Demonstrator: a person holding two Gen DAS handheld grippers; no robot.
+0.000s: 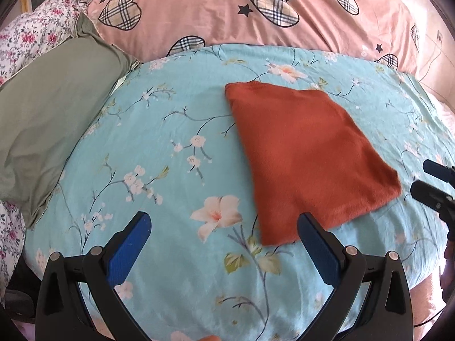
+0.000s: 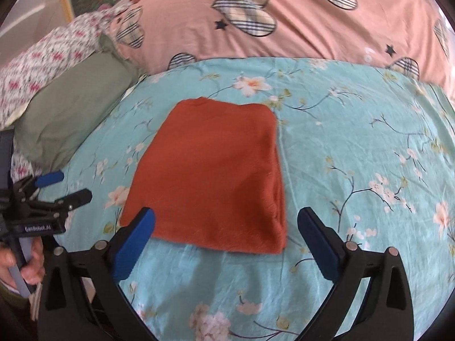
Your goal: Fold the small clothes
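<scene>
A folded rust-orange fuzzy garment (image 1: 307, 156) (image 2: 216, 179) lies flat on the light-blue floral bedsheet (image 1: 170, 130) (image 2: 355, 142). My left gripper (image 1: 224, 221) is open above the sheet, its right finger at the garment's near corner, nothing between the blue pads. My right gripper (image 2: 226, 218) hangs open just above the garment's near edge, pads apart and off the cloth. In the left wrist view the right gripper's fingers (image 1: 435, 182) show at the right edge. The right wrist view has the left gripper (image 2: 57, 190) at the left, held by a hand (image 2: 22, 261).
A grey-green pillow (image 1: 48, 130) (image 2: 74, 113) lies to the left of the sheet. A pink quilt with plaid hearts (image 1: 227, 14) (image 2: 284, 14) is bunched along the far side. A floral white blanket (image 1: 34, 34) sits at the far left.
</scene>
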